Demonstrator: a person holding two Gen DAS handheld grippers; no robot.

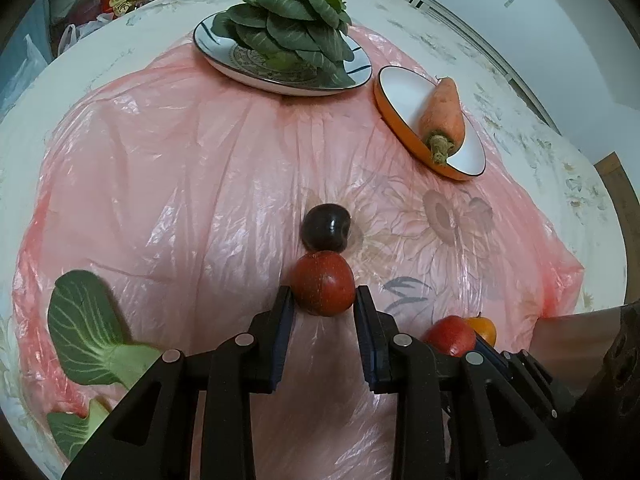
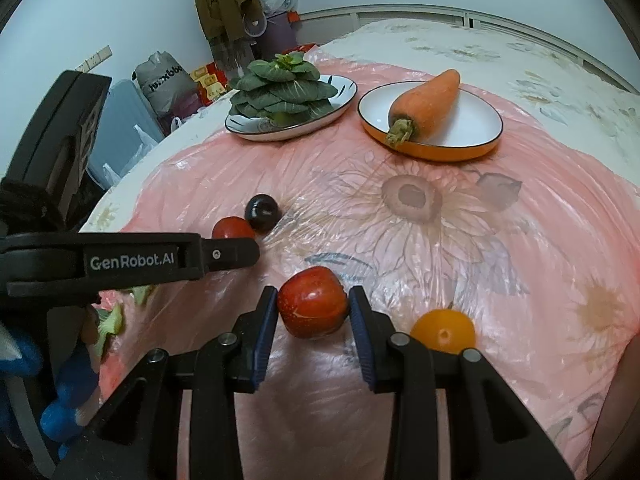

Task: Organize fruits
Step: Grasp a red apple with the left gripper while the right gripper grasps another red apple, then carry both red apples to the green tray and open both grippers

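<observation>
Left tongs (image 1: 323, 294) are clamped on a small red fruit (image 1: 323, 289) sitting on the pink plastic sheet (image 1: 180, 168), dark plum (image 1: 326, 227) touching it behind. Right tongs (image 2: 313, 307) grip a bigger red apple (image 2: 312, 307), orange fruit (image 2: 443, 329) just beside.

loose greens (image 1: 92, 332) cut off by frame edge, left gripper (image 2: 224, 254) hiding red fruit (image 2: 232, 228)

Home bedroom: floral bedspread (image 2: 500, 52), hung coat (image 2: 220, 4) (bags (image 2: 164, 80) beside).
</observation>
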